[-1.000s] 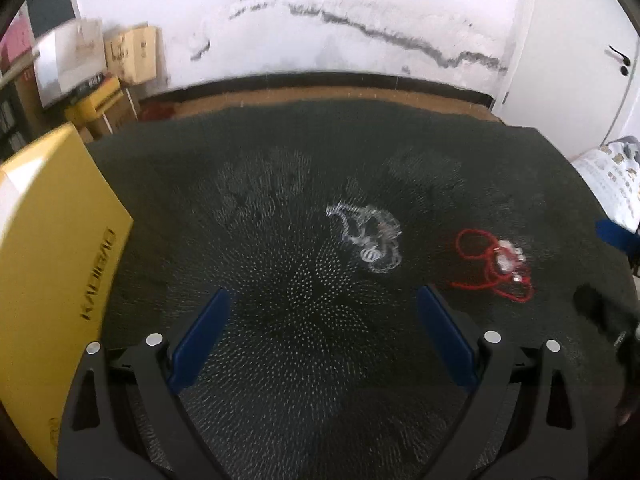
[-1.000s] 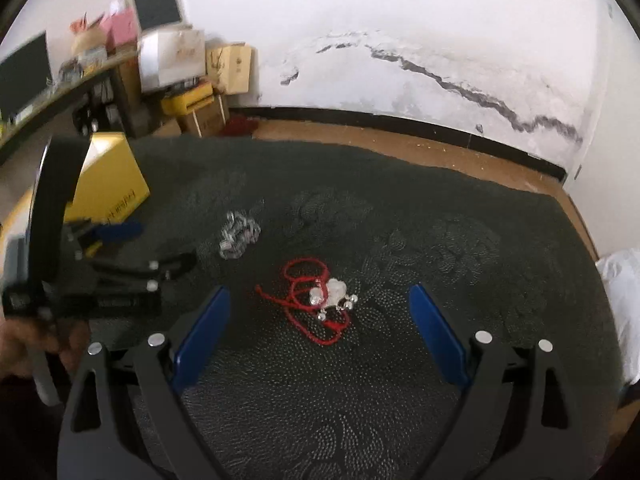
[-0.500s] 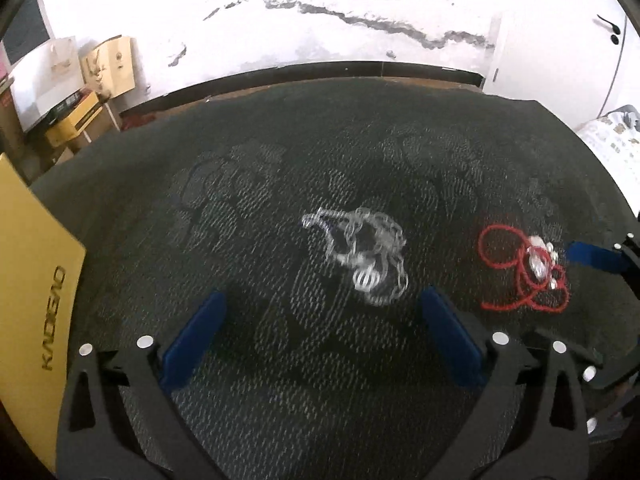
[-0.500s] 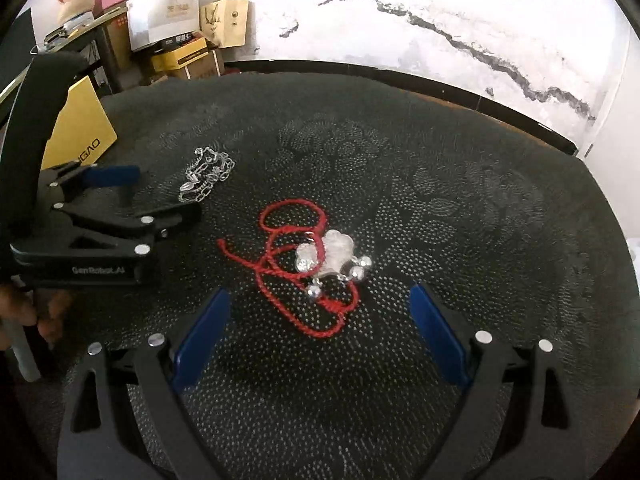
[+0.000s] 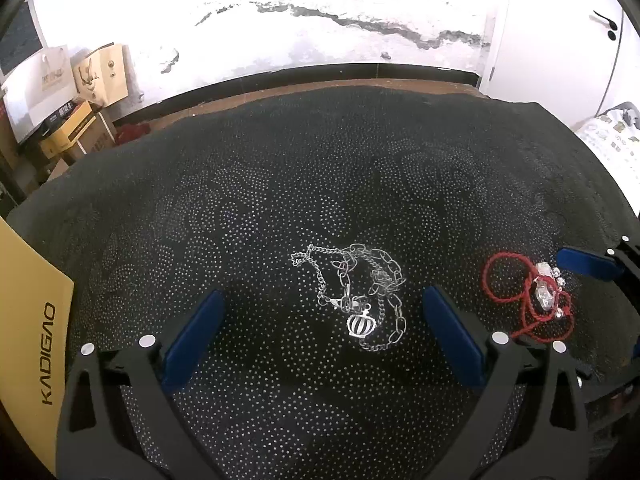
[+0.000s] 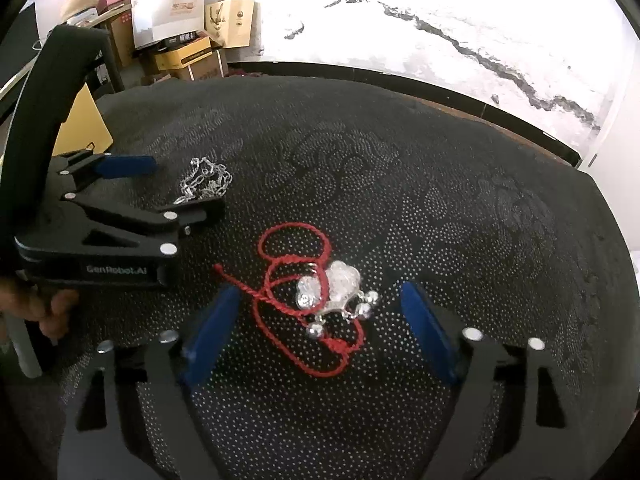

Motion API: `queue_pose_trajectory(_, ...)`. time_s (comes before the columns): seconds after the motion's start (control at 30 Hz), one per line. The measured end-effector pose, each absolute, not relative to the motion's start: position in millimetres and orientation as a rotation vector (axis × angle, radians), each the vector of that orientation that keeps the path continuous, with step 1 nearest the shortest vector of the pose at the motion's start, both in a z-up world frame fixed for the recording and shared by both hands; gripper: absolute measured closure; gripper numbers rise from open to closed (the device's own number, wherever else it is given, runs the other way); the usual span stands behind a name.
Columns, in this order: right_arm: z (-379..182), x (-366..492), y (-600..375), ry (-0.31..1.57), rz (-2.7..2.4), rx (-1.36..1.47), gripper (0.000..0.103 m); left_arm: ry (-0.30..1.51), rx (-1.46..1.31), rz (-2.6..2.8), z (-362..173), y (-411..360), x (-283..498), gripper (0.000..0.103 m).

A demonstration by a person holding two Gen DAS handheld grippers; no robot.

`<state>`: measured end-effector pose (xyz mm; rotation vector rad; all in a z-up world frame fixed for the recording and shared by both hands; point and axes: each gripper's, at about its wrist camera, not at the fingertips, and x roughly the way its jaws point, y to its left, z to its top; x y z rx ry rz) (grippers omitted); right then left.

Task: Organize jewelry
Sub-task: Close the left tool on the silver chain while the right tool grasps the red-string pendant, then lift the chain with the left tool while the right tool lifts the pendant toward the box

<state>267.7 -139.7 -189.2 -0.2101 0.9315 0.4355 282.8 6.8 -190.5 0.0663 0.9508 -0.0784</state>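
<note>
Two pieces of jewelry on the dotted black cloth (image 5: 280, 200). Silver chain necklace (image 5: 356, 300) with striped ball pendant, lying between the wide-spread fingers of the left gripper (image 5: 324, 332). Just right of it, red cord bracelet (image 6: 312, 300) with silver charms, framed by the right gripper (image 6: 320, 332) (equally wide, holding nothing). Only from the left wrist: yellow KADIGAO box (image 5: 28, 328), left of the necklace.
</note>
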Motion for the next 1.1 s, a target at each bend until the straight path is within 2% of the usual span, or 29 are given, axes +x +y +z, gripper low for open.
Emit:
queue_pose_trajectory(0.03, -188.8, 268.0, -139.1, 0.932, 0.438, -0.208, 0.029, 0.949, 0.067, -0.083, -190.2, 7.1, 281.9, 0.010)
queue_pose_trajectory(0.1, -188.3, 267.2, -138.7, 0.929, 0.441, -0.210, 0.034, 0.935, 0.079, -0.100, -188.8, 4.9, 279.6, 0.021)
queue_pose_trajectory(0.17, -187.5, 265.6, -136.9, 0.927, 0.452, -0.214, 0.040, 0.927, 0.086, -0.112, -187.5, 2.7, 278.5, 0.027)
queue_pose_trajectory(0.2, -186.9, 264.7, -136.3, 0.927, 0.461, -0.214, 0.047, 0.926, 0.085, -0.110, -187.3, 1.8, 277.7, 0.027)
queue_pose_trajectory(0.3, -185.8, 264.9, -136.2, 0.927, 0.461, -0.211, 0.055, 0.925, 0.079, -0.106, -187.8, 1.8, 278.9, 0.029)
queue_pose_trajectory(0.33, -185.6, 264.8, -137.0, 0.925, 0.458, -0.212, 0.057, 0.924, 0.079, -0.107, -187.5, -0.1, 278.2, 0.032)
queue_pose_trajectory(0.4, -185.1, 265.9, -139.2, 0.926, 0.457, -0.200, 0.066, 0.916, 0.084, -0.111, -186.2, -3.6, 277.0, 0.047)
queue_pose_trajectory(0.53, -184.5, 266.9, -142.6, 0.924, 0.455, -0.205, 0.068, 0.910, 0.095, -0.111, -185.5, -10.6, 276.2, 0.056)
queue_pose_trajectory(0.63, -184.4, 267.4, -143.2, 0.925, 0.453, -0.199, 0.068, 0.905, 0.106, -0.114, -185.1, -17.1, 274.3, 0.066)
queue_pose_trajectory(0.7, -184.4, 267.1, -143.6, 0.926, 0.450, -0.191, 0.069, 0.901, 0.113, -0.112, -184.9, -20.3, 272.6, 0.082)
queue_pose_trajectory(0.77, -184.7, 265.9, -143.4, 0.923, 0.447, -0.193, 0.069, 0.900, 0.124, -0.107, -184.5, -22.2, 271.5, 0.091)
queue_pose_trajectory(0.93, -183.7, 264.4, -143.0, 0.918, 0.441, -0.186, 0.071, 0.906, 0.121, -0.093, -183.3, -23.0, 270.1, 0.095)
queue_pose_trajectory(0.97, -181.7, 264.0, -144.2, 0.909, 0.443, -0.178, 0.083, 0.906, 0.121, -0.090, -183.0, -23.4, 269.5, 0.095)
queue_pose_trajectory(1.0, -180.7, 263.9, -144.9, 0.906, 0.444, -0.171, 0.090, 0.907, 0.119, -0.085, -182.9, -23.9, 268.9, 0.095)
queue_pose_trajectory(1.1, -183.1, 263.9, -144.2, 0.911, 0.451, -0.177, 0.091, 0.909, 0.127, -0.079, -182.3, -25.1, 267.5, 0.095)
